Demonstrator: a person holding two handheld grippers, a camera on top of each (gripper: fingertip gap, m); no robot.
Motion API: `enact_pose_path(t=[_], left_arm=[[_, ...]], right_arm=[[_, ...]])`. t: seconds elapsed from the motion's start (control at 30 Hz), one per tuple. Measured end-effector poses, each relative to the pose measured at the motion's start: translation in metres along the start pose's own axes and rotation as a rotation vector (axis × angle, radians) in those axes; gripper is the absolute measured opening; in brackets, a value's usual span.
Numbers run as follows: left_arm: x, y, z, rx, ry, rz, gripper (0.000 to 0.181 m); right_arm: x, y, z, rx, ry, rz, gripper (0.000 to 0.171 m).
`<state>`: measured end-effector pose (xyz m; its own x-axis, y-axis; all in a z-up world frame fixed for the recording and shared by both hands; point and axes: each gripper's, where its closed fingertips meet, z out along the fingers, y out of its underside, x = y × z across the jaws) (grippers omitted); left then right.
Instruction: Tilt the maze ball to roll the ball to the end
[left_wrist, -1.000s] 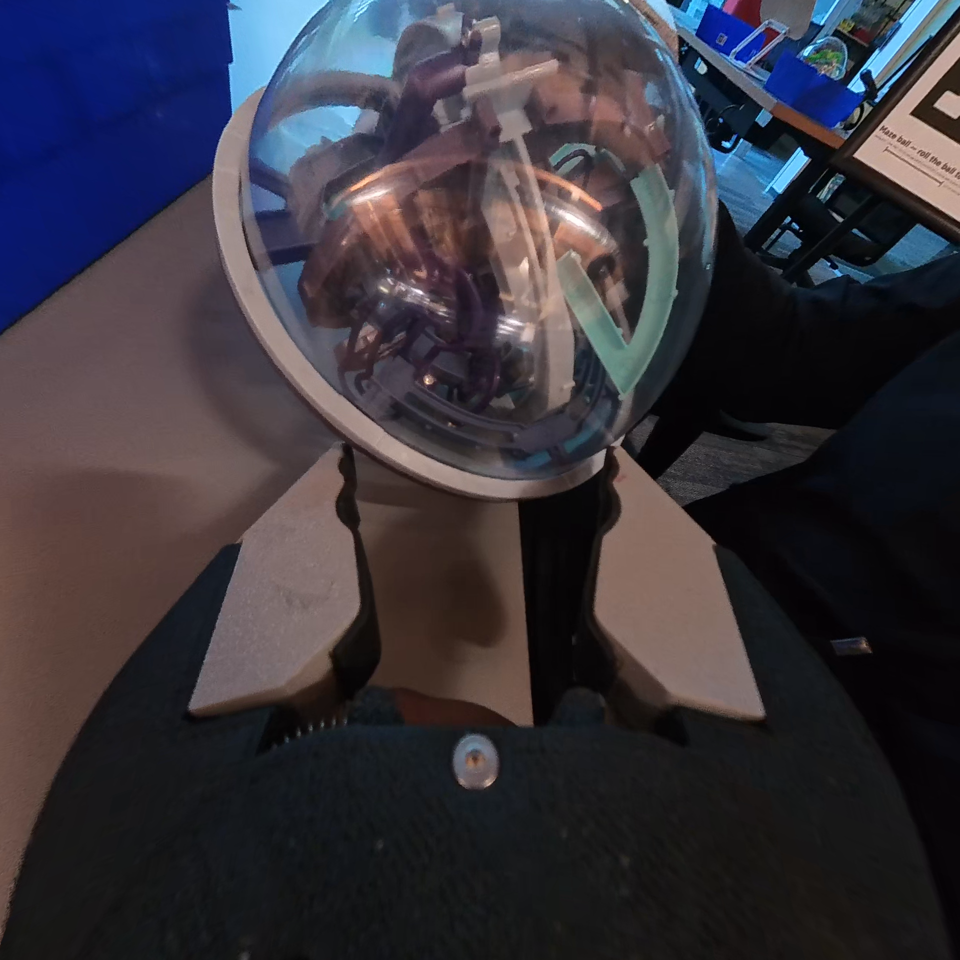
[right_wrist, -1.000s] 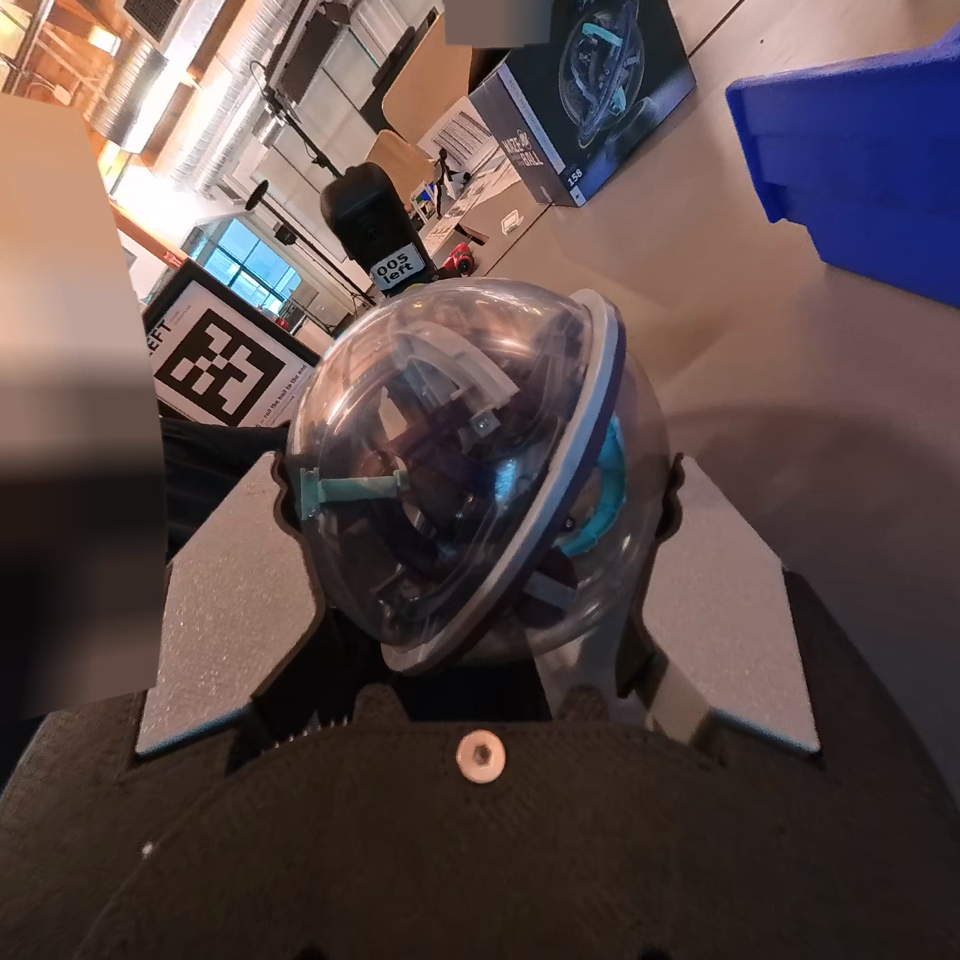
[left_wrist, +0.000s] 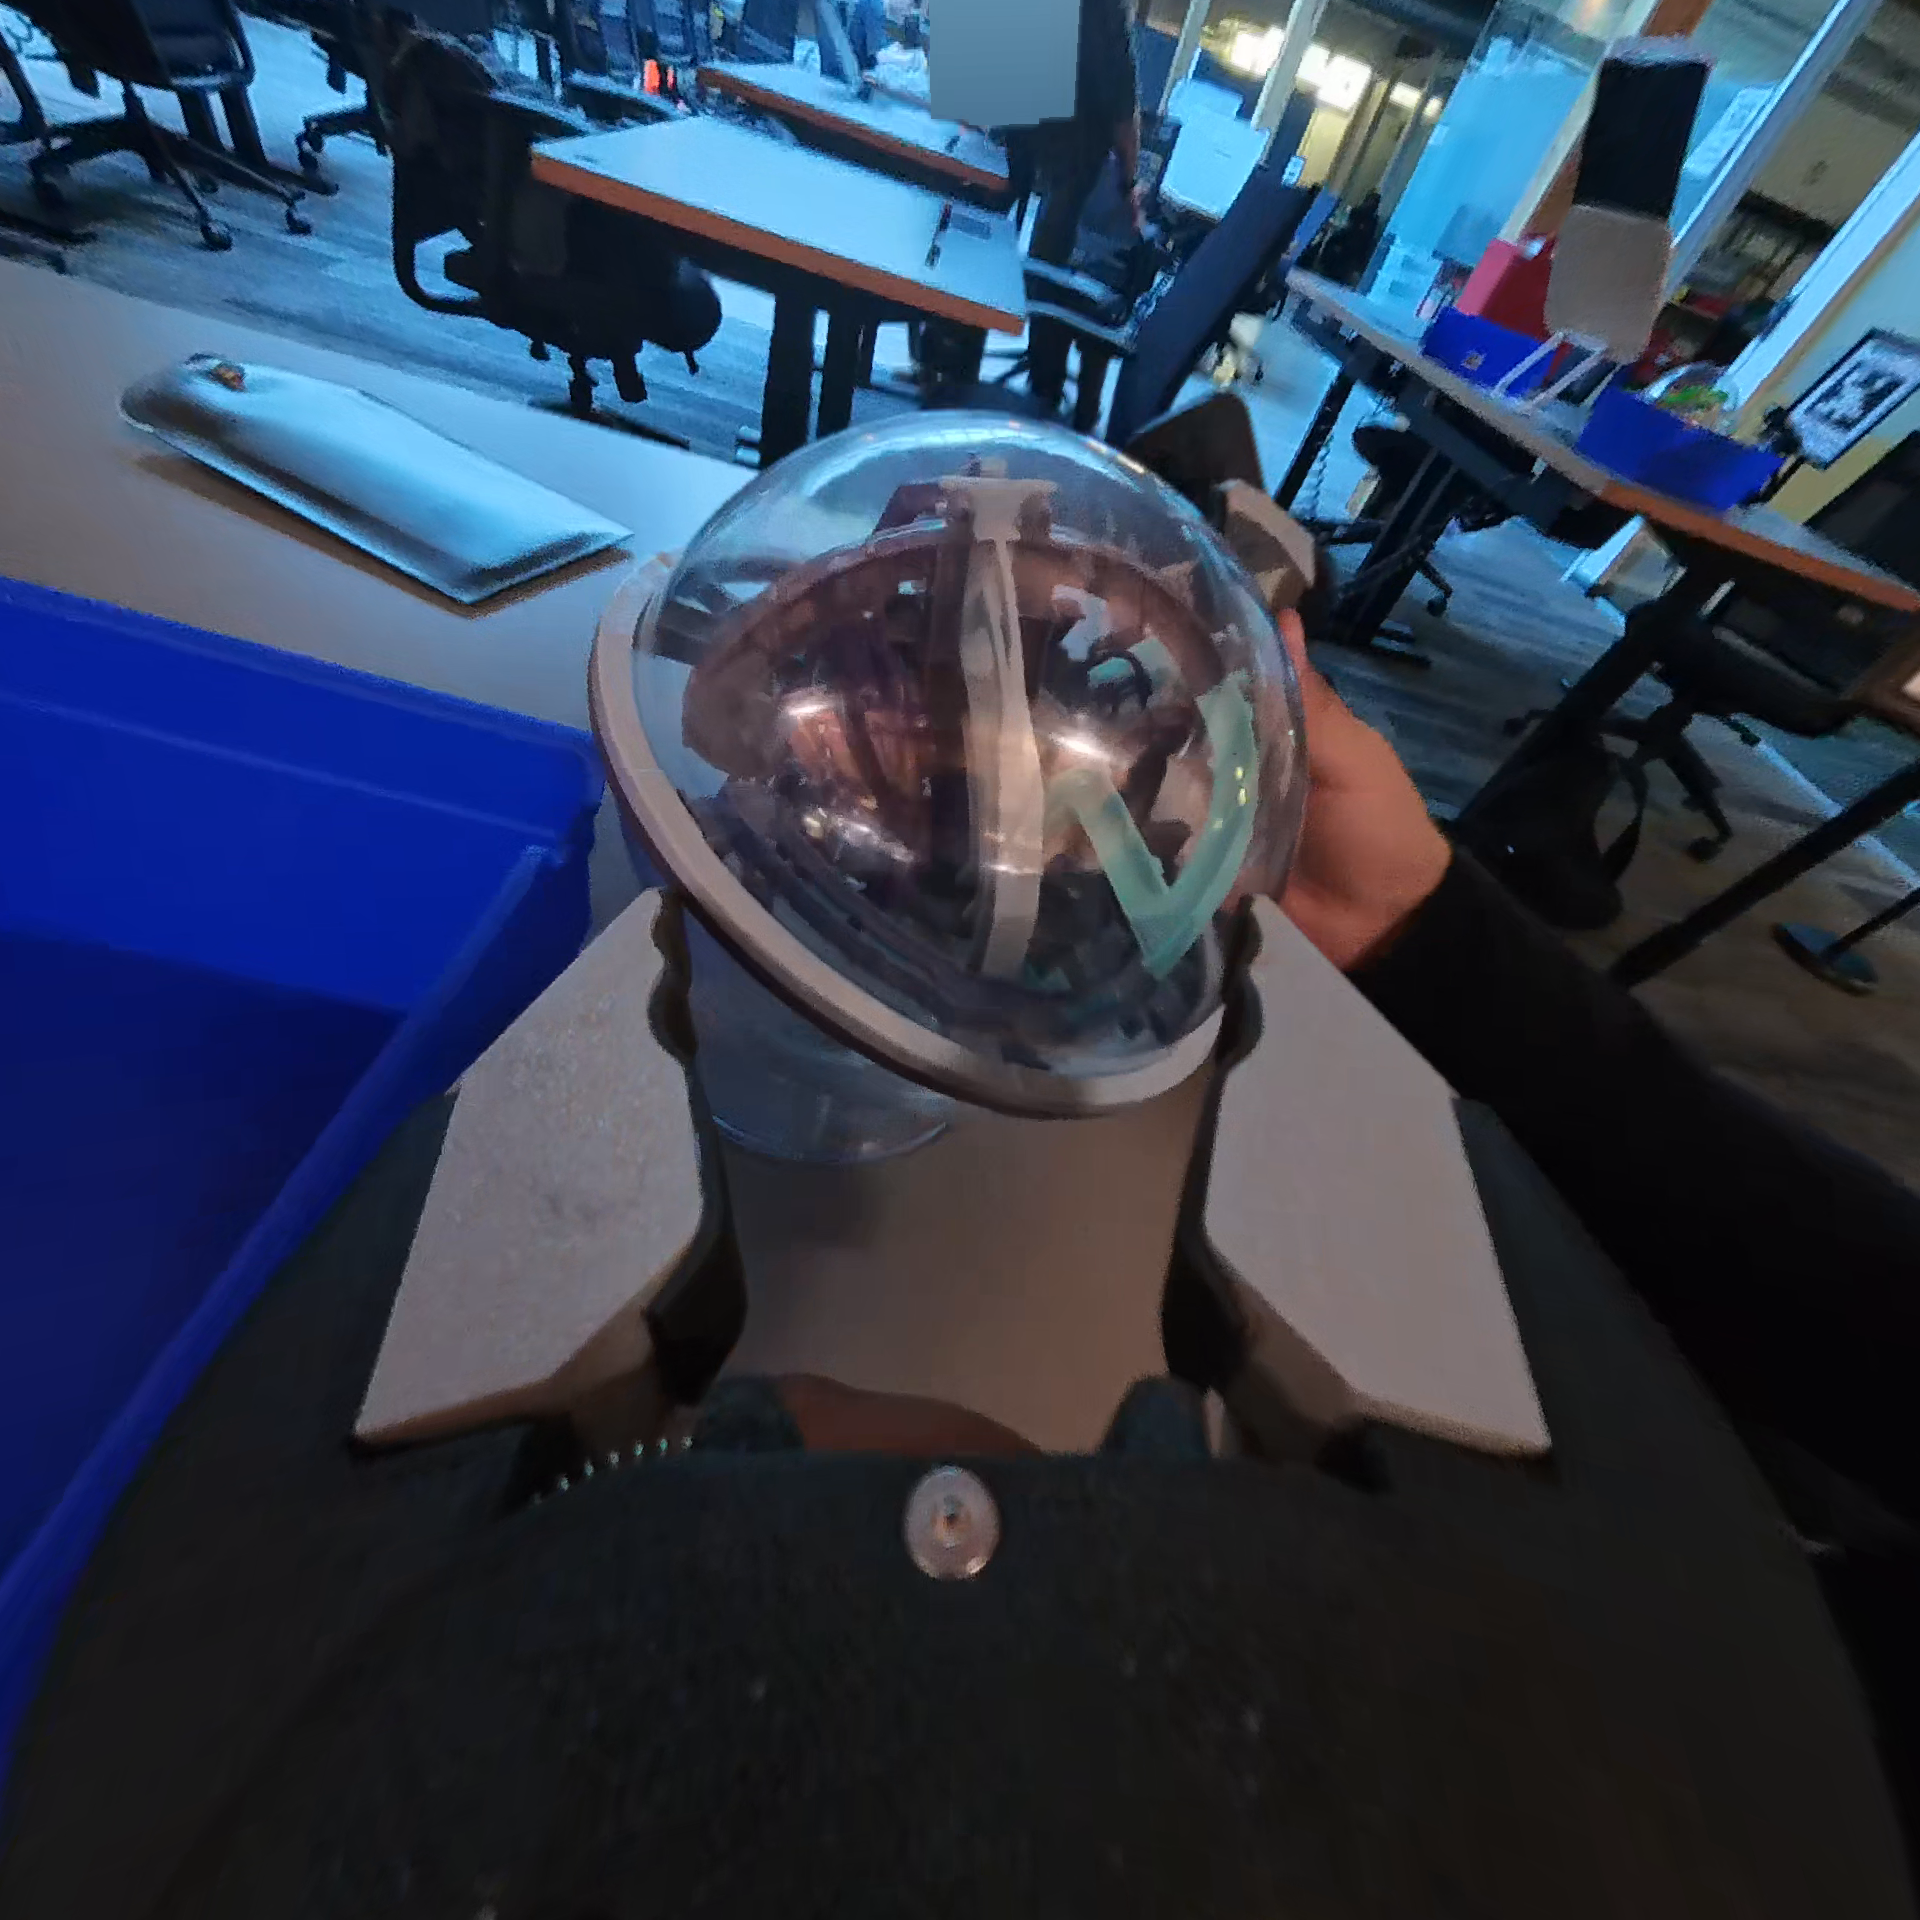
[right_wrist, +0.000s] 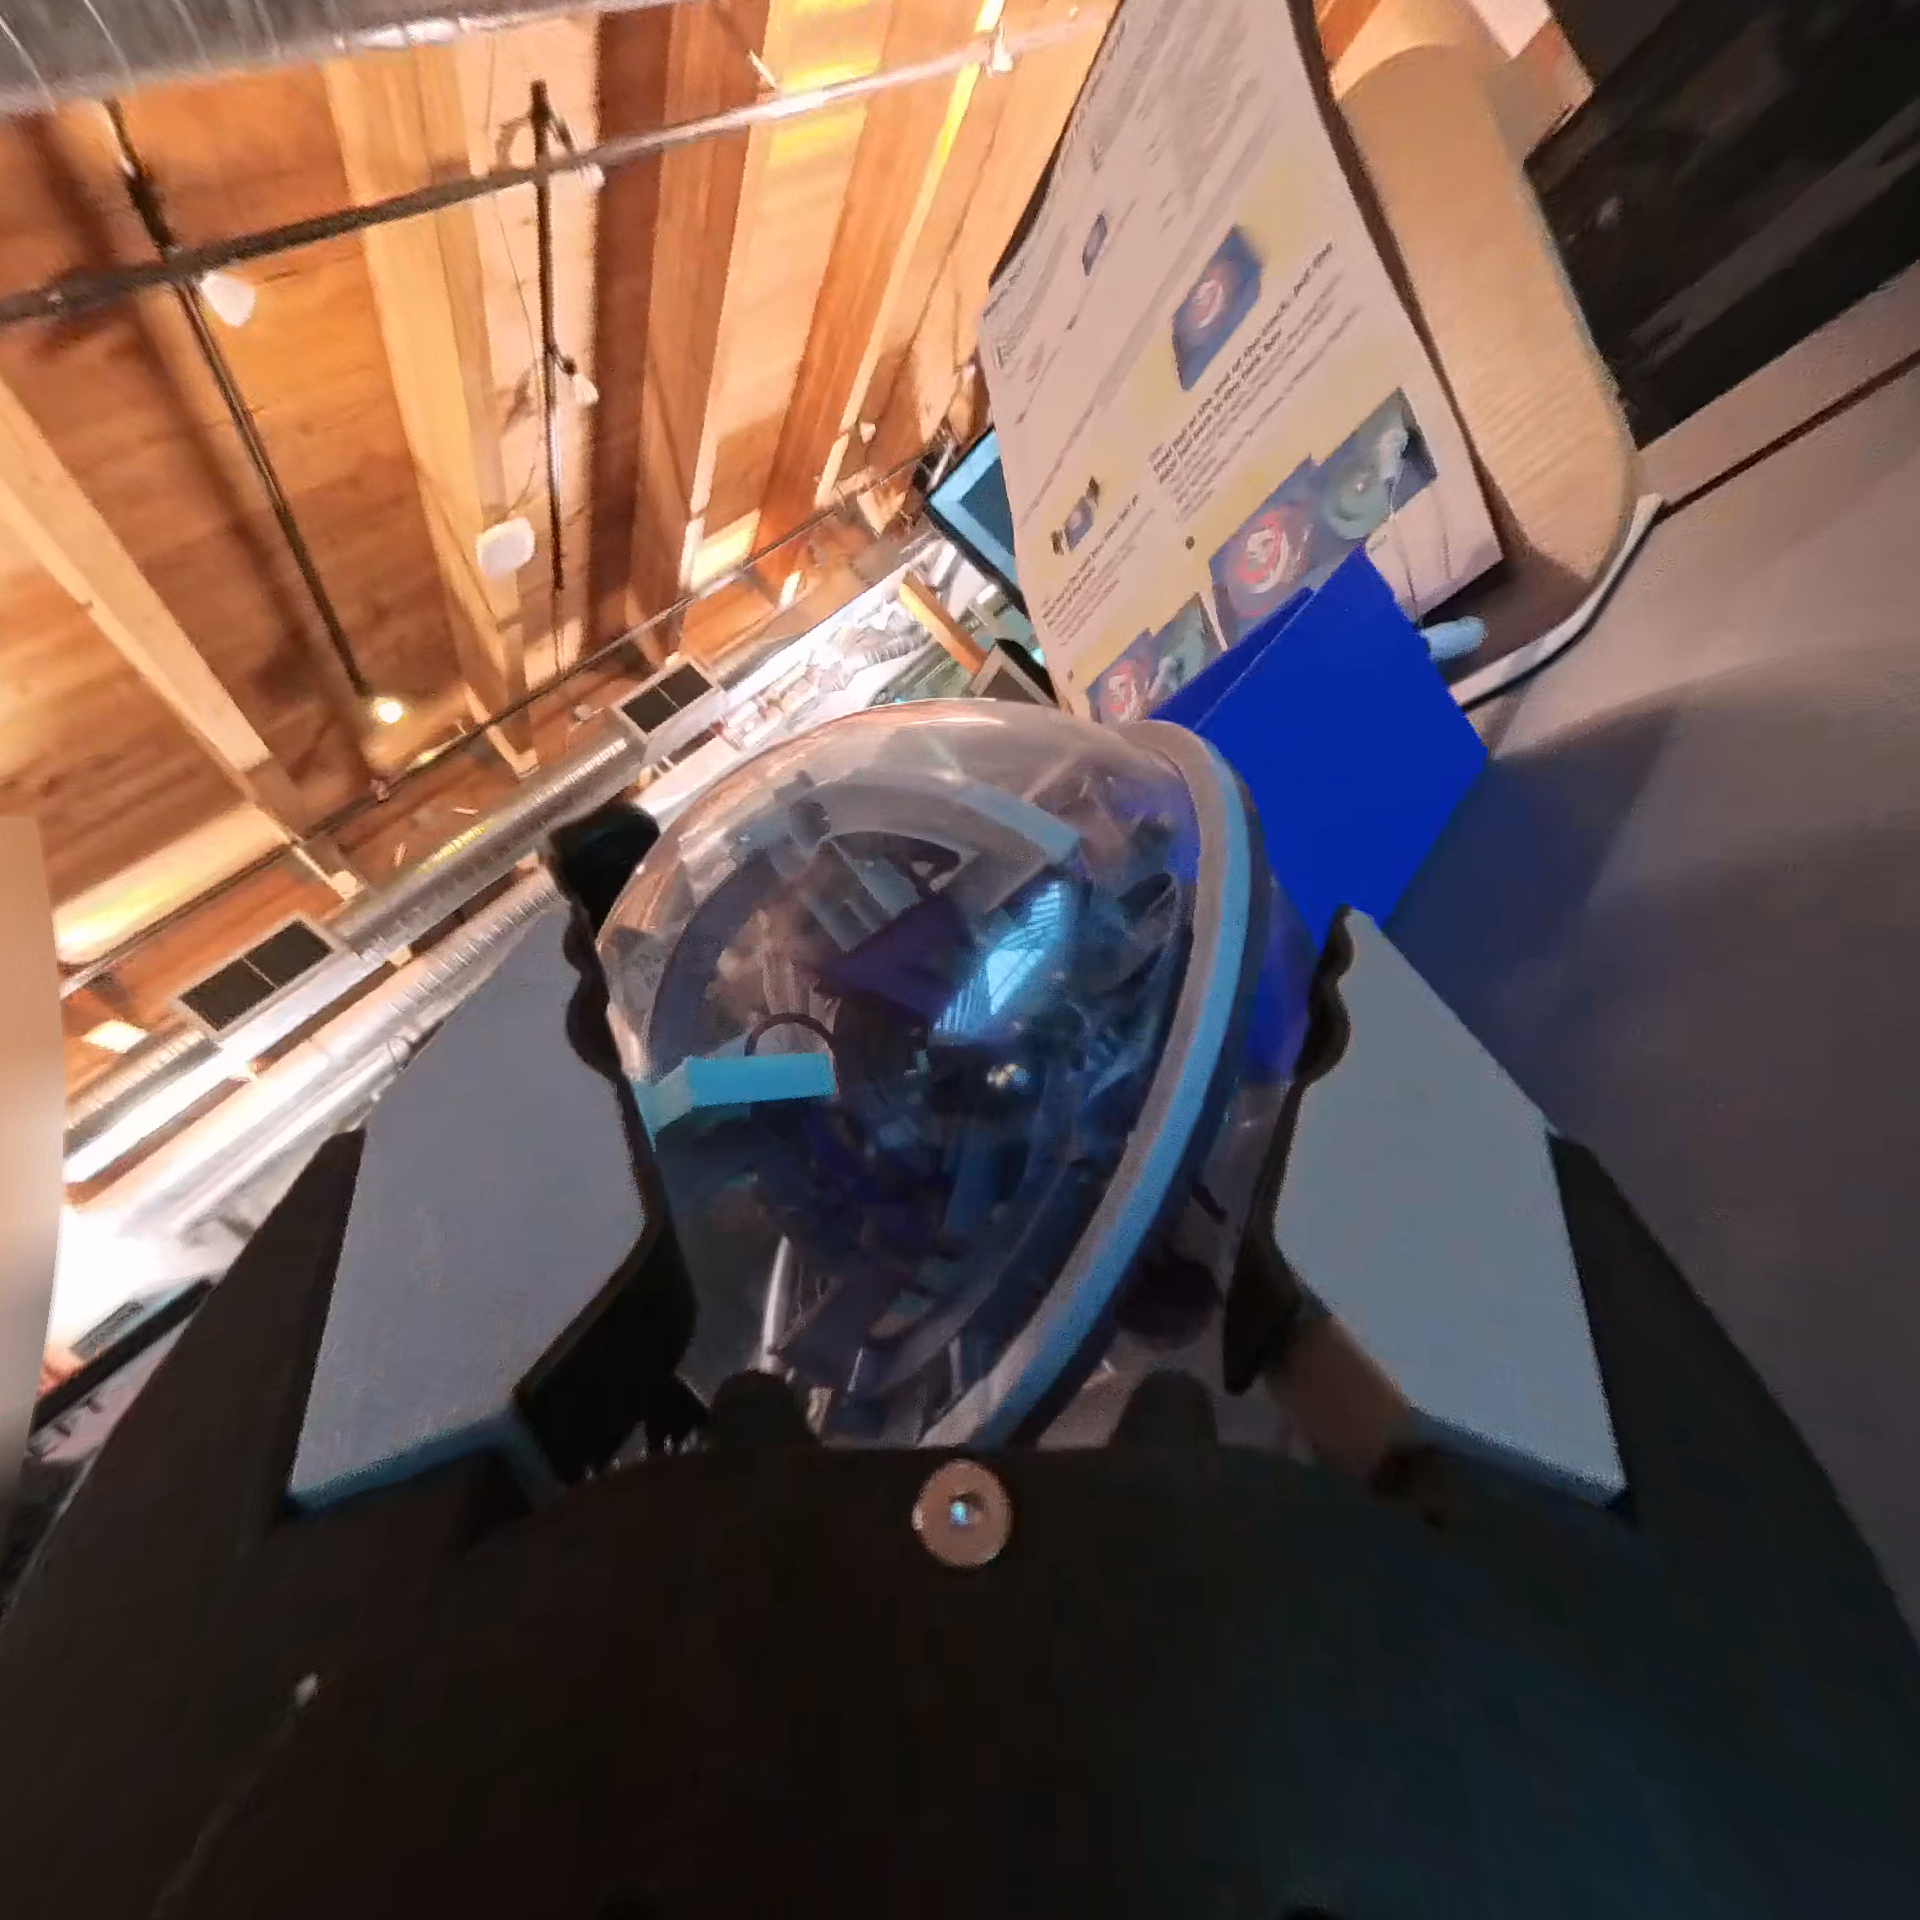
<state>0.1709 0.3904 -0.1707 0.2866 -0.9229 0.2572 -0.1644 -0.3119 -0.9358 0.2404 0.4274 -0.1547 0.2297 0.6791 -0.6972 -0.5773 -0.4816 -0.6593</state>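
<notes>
Clamping the clear plastic maze ball (left_wrist: 951, 758) mid-frame, left gripper (left_wrist: 951, 935) and right gripper (right_wrist: 951, 1049) both grasp it; blue plastic bin (left_wrist: 260, 935) rim crowds lower left.

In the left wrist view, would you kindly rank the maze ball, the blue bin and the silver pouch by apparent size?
1. blue bin, cut off by the frame
2. maze ball, near the camera
3. silver pouch, farther off, so unsure
</notes>
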Motion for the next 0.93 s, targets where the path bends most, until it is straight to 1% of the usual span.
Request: enact_pose_path(t=[0.1, 0.17, 0.27, 0.33, 0.43, 0.5, 0.6, 0.77, 0.93], left_arm=[[-0.002, -0.006, 0.0, 0.071, 0.007, -0.016, 0.097], [-0.007, -0.012, -0.002, 0.113, -0.024, -0.004, 0.095], [-0.016, -0.018, -0.009, 0.186, -0.098, 0.004, 0.078], [-0.017, -0.018, -0.013, 0.197, -0.115, 0.006, 0.064], [-0.018, -0.013, -0.016, 0.178, -0.145, 0.048, 0.065], [-0.017, -0.01, -0.017, 0.17, -0.149, 0.076, 0.061], [-0.016, -0.006, -0.019, 0.154, -0.158, 0.104, 0.064], [-0.013, 0.0, -0.029, 0.142, -0.157, 0.155, 0.063], [-0.022, 0.012, -0.042, 0.11, -0.192, 0.183, 0.063]], right_arm=[[0.003, -0.003, 0.0, 0.009, 0.018, 0.005, 0.129], [0.005, -0.007, -0.002, 0.033, 0.033, 0.01, 0.126], [0.011, -0.009, -0.007, 0.031, 0.07, -0.002, 0.122], [0.012, -0.009, -0.009, 0.027, 0.087, -0.008, 0.119], [0.012, -0.009, -0.008, 0.027, 0.111, -0.02, 0.122], [0.011, -0.007, -0.007, 0.011, 0.141, -0.034, 0.123], [0.006, -0.009, -0.01, -0.009, 0.17, -0.08, 0.122], [-0.008, -0.027, -0.025, 0.029, 0.171, -0.152, 0.115], [-0.008, -0.031, -0.035, 0.023, 0.189, -0.167, 0.115]])
